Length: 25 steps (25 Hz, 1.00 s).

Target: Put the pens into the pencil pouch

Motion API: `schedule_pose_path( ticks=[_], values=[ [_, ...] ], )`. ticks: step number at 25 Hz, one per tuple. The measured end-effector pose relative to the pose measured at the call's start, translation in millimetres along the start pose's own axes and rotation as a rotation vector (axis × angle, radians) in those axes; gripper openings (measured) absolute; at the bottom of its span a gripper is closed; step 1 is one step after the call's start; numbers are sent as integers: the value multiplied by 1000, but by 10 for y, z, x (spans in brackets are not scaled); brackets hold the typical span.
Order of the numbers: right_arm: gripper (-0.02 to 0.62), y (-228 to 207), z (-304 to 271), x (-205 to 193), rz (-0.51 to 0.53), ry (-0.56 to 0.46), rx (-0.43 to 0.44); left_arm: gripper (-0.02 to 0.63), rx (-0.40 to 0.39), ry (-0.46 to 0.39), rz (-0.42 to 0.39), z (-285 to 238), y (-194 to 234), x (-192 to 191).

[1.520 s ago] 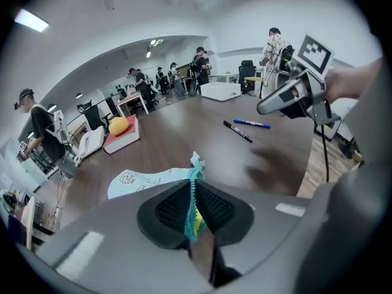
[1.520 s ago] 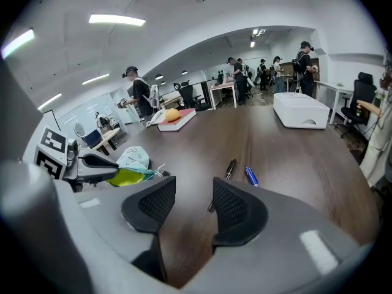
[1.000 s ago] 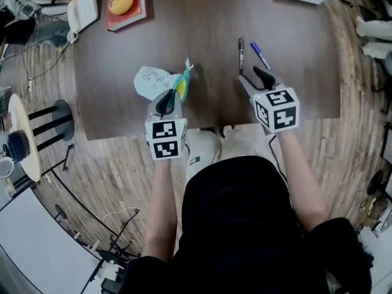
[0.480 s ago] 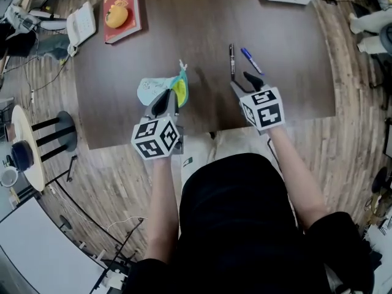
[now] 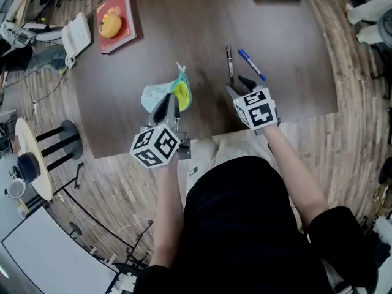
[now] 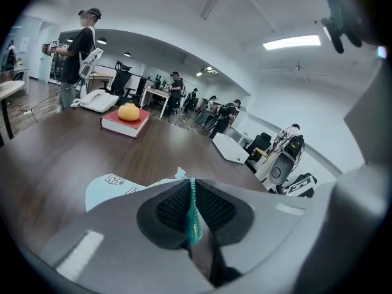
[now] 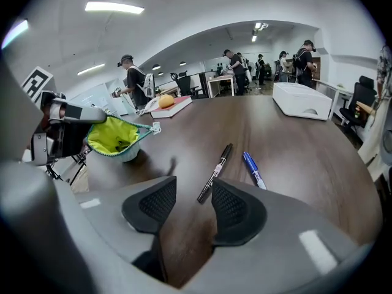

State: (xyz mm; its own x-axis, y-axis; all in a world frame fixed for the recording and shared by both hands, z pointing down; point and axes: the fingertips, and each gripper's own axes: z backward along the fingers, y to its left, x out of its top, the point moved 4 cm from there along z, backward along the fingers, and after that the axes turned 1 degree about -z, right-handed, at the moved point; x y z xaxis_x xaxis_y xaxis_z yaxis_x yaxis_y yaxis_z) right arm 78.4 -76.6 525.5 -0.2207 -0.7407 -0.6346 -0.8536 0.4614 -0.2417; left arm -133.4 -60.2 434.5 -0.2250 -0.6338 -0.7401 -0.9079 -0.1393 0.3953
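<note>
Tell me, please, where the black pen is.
In the head view the black pen lies on the table, right of centre, left of the blue pen and just ahead of the right gripper.

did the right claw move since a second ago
Yes. The right claw, jaws open, has shifted toward the near end of the black pen, narrowing the gap between them.

The right gripper point(image 7: 193, 190) is held over the table point(image 7: 306, 158), jaws apart, nothing clamped. A black pen point(image 7: 215, 170) is seen just ahead, its near end in line with the gap. A blue pen point(image 7: 252, 169) is laid just to its right, apart from it. At the left, the pouch point(image 7: 116, 136) is gripped by the left gripper point(image 7: 82, 133), mouth open, yellow lining shown. A book point(image 7: 174, 107) and a white box point(image 7: 303, 100) are set farther back.
</note>
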Motion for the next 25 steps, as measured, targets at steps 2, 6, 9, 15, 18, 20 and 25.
schedule_pose_path(
  ticks=[2,6,9,15,18,20,25],
  values=[
    [192,-4,-66,-16,-10,4,-3,23,-10,4,-3,-17,0,19],
    [190,12,-184,-54,-24,14,-8,23,-7,19,-18,-10,25,35],
    [190,6,-263,-85,-21,20,-23,23,-9,21,-13,2,35,34],
    [184,-53,-404,-125,-27,51,-61,23,-19,27,-12,-42,37,81],
    [179,-71,-442,-141,-31,57,-75,23,-24,32,-11,-56,45,80],
    [169,-61,-454,-133,-44,63,-71,23,-27,35,-8,-62,52,87],
    [150,-135,-477,-132,-49,68,-102,23,-37,38,-1,-80,54,100]
  ],
)
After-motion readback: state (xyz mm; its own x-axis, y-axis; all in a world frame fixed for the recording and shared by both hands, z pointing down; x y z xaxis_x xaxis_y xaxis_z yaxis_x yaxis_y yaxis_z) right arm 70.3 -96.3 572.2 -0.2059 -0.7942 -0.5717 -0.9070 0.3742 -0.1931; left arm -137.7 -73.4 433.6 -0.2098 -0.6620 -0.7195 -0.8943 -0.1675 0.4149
